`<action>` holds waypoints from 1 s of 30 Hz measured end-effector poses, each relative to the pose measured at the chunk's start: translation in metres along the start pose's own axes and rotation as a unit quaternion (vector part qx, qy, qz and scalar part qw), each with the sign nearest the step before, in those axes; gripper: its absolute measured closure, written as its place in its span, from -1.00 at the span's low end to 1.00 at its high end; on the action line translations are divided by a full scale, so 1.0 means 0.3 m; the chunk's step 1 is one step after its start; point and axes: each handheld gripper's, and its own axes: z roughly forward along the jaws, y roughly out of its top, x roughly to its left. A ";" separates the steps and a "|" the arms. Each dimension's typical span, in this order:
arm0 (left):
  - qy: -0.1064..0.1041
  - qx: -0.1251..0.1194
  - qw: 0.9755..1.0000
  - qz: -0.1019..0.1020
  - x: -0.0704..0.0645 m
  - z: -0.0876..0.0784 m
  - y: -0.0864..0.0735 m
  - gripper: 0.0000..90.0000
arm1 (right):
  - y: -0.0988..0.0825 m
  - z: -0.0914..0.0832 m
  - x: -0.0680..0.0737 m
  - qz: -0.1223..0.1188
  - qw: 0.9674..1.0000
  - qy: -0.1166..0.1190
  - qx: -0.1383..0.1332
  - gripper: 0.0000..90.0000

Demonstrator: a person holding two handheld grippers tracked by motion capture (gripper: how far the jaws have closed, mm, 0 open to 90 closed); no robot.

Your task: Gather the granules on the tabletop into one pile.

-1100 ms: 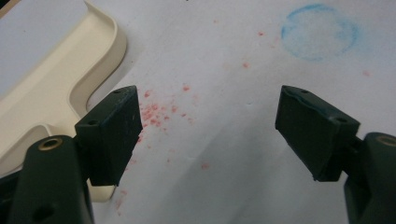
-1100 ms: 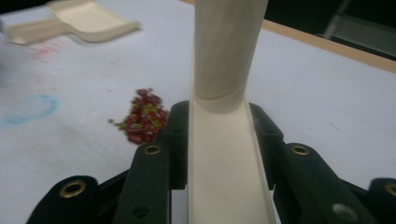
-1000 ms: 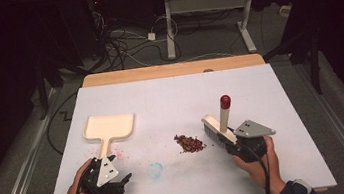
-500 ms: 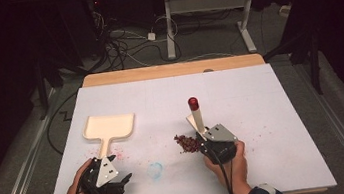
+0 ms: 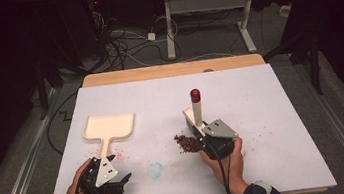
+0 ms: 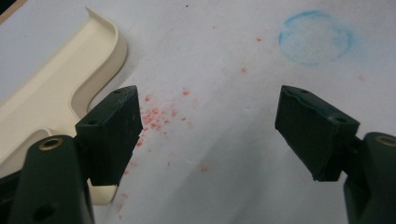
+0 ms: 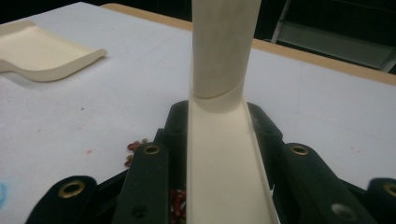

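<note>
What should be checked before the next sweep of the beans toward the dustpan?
1. Right gripper shut on brush: ok.
2. Brush at the beans: ok, beside the pile; bristle contact cannot tell.
3. Dustpan ready to receive: not ok, lies unheld, apart from the pile.
4. Left gripper on dustpan handle: not ok, jaws open beside it.
5. Stray beans outside the pile: cannot tell.
</note>
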 end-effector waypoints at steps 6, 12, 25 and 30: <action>-0.002 0.001 1.000 -0.002 0.001 0.003 -0.001 -0.52 | 0.024 -0.033 -0.093 -0.006 1.000 -0.005 -0.014 0.48; -0.001 0.002 1.000 0.001 0.000 0.002 0.000 -0.52 | 0.028 -0.080 -0.182 -0.032 0.999 0.025 -0.033 0.48; 0.004 0.003 1.000 -0.005 0.006 0.000 -0.002 -0.52 | 0.024 -0.231 -0.340 -0.051 0.995 0.086 -0.027 0.48; 0.005 0.004 1.000 -0.005 0.006 0.001 -0.001 -0.51 | 0.015 -0.303 -0.393 -0.058 0.988 0.146 -0.006 0.48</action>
